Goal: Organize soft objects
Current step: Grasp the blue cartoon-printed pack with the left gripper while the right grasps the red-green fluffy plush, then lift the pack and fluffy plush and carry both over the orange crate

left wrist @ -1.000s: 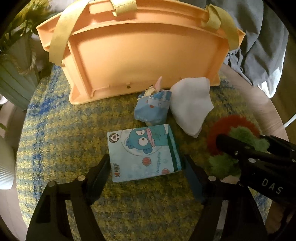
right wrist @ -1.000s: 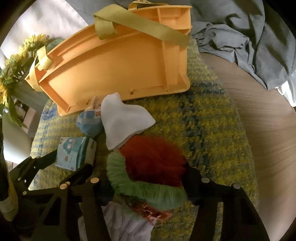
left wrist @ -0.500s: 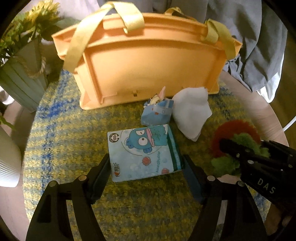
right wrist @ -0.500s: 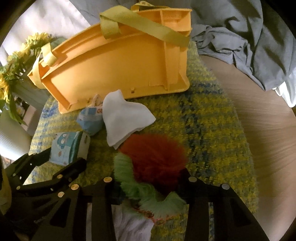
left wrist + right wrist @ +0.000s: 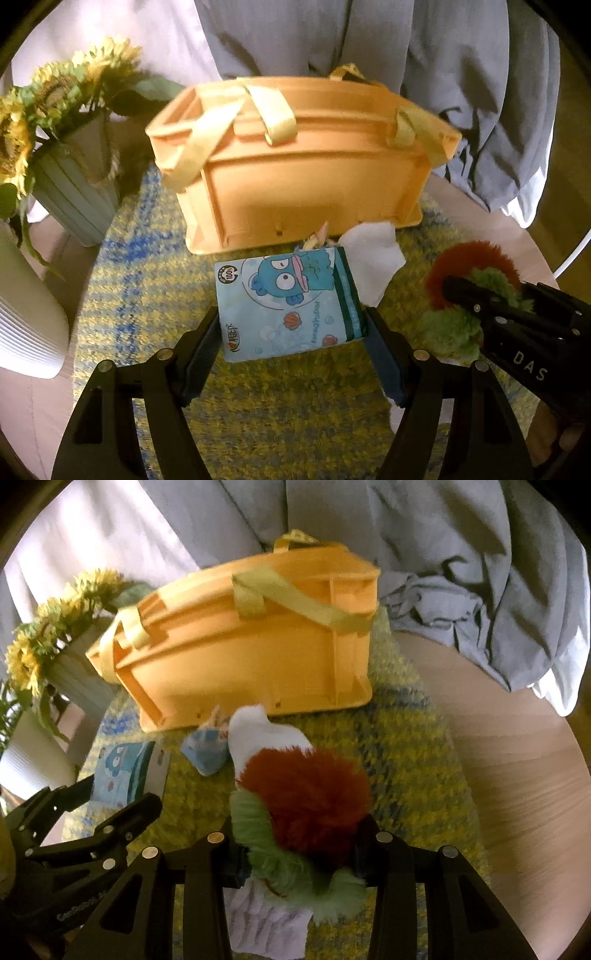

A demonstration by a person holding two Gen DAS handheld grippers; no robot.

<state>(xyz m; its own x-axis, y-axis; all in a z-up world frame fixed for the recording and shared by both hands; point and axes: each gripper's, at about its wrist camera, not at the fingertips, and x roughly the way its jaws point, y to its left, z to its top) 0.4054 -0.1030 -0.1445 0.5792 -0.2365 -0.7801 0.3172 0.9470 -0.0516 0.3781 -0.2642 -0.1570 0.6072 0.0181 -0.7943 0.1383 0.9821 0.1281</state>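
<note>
My left gripper (image 5: 290,321) is shut on a light blue tissue pack (image 5: 284,299) with a cartoon fish, its pads pressing both long sides, and holds it above the mat. My right gripper (image 5: 299,830) is shut on a fluffy red-and-green toy (image 5: 306,794), squeezing its lower part. An orange basket (image 5: 306,184) with yellow straps stands behind them. In front of the basket lie a white cloth (image 5: 266,738) and a small blue soft toy (image 5: 207,753), which the pack mostly hides in the left wrist view. A pale lilac cloth (image 5: 266,923) lies under the right gripper.
A yellow-and-blue woven mat (image 5: 147,295) covers a round wooden table (image 5: 517,775). A vase of sunflowers (image 5: 74,199) and a white ribbed object (image 5: 26,325) stand at the left. Grey fabric (image 5: 461,554) hangs behind the basket.
Both grippers have risen, lifting the tissue pack and the fluffy toy off the mat. The right jaws closed in on the fluffy toy. The basket now looks farther away.
</note>
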